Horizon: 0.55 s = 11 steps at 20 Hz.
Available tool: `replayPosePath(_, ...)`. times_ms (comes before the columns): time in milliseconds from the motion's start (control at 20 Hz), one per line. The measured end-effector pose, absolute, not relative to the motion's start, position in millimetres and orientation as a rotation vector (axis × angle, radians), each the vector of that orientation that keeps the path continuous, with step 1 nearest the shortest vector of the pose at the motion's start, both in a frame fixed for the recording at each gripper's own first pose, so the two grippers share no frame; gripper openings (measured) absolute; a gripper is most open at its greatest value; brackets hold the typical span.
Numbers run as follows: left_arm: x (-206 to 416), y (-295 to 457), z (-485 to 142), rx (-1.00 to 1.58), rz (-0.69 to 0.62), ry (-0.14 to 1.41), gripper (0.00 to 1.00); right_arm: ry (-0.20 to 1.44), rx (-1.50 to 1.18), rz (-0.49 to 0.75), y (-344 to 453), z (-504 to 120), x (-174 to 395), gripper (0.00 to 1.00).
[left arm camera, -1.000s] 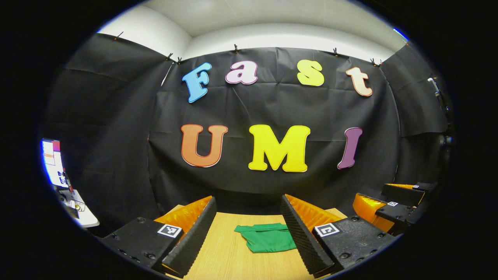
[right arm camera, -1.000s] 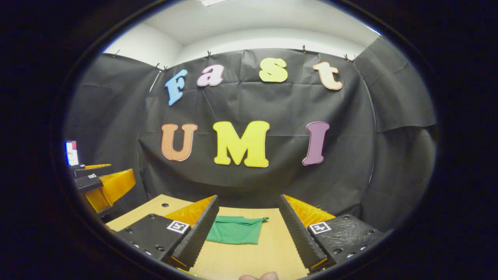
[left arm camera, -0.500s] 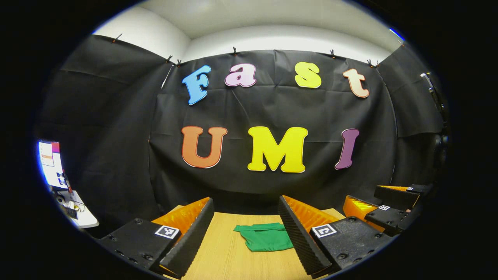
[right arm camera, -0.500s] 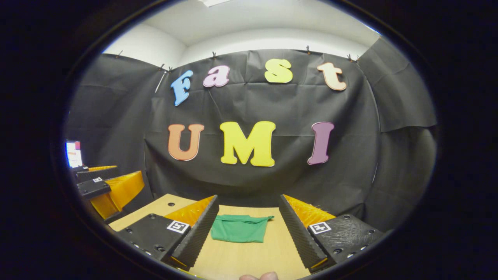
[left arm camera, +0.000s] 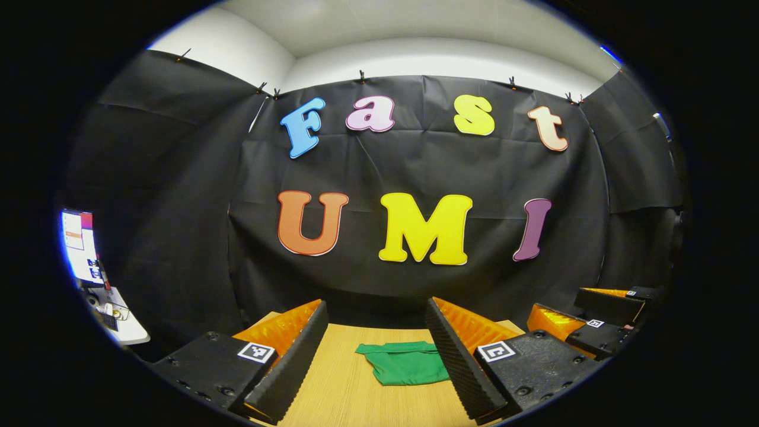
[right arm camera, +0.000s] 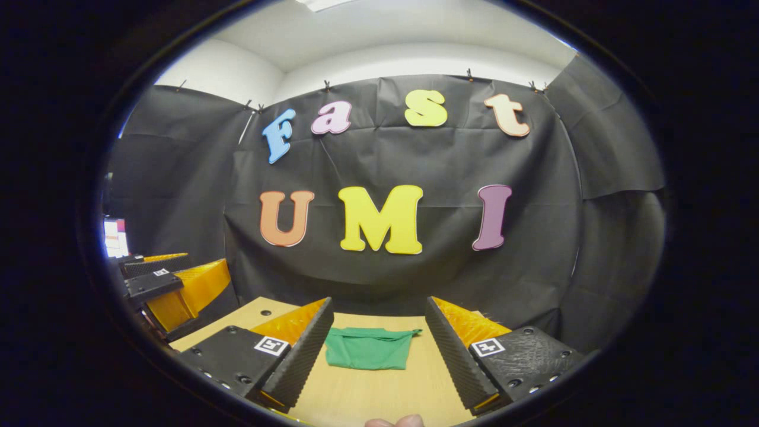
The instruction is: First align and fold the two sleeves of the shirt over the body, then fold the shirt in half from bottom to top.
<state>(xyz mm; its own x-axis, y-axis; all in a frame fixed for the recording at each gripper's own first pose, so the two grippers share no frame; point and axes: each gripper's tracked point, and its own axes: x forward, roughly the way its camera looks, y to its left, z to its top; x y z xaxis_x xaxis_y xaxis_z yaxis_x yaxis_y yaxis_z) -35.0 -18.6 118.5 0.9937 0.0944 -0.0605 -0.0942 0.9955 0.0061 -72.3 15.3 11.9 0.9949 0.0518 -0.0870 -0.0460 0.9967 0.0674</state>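
On the pale wooden table point(left arm camera: 344, 391) the small green cloth shirt point(left arm camera: 404, 362) lies as a compact folded rectangle, well ahead of both tools; the left gripper point(left arm camera: 375, 356) and right gripper point(right arm camera: 375, 350) hover spread and empty; over the past second only their aim has drifted slightly, so the folding looks finished.
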Motion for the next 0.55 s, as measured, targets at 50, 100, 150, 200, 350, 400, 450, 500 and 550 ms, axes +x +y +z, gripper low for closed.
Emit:
replayPosePath(50,-35.6,-18.5,120.6,0.004,0.091,0.059,1.00,0.087,0.063,0.047,14.9,12.7,-69.6,0.96)
replayPosePath(100,-35.6,-20.4,120.9,0.007,0.088,0.054,1.00,0.086,0.062,0.046,15.0,12.3,-67.9,0.96)
replayPosePath(150,-35.3,-20.2,121.6,0.010,0.086,0.053,1.00,0.088,0.064,0.046,15.0,10.8,-66.3,0.96)
replayPosePath(200,-34.8,-20.3,122.3,0.014,0.085,0.050,1.00,0.092,0.067,0.048,16.6,9.9,-65.6,0.96)
replayPosePath(350,-32.5,-19.0,123.6,0.018,0.085,0.046,1.00,0.095,0.066,0.049,17.6,10.2,-65.5,0.95)
replayPosePath(400,-33.0,-19.4,123.3,0.019,0.084,0.049,1.00,0.093,0.068,0.049,18.4,11.9,-65.5,0.96)
replayPosePath(450,-33.4,-16.7,125.0,0.018,0.092,0.045,1.00,0.091,0.070,0.051,19.3,11.6,-64.0,0.96)
replayPosePath(500,-33.2,-15.1,127.0,0.014,0.092,0.041,1.00,0.089,0.072,0.052,21.0,12.7,-61.9,0.96)
replayPosePath(550,-32.3,-13.4,127.4,0.013,0.095,0.040,1.00,0.089,0.074,0.050,20.5,13.5,-61.8,0.96)
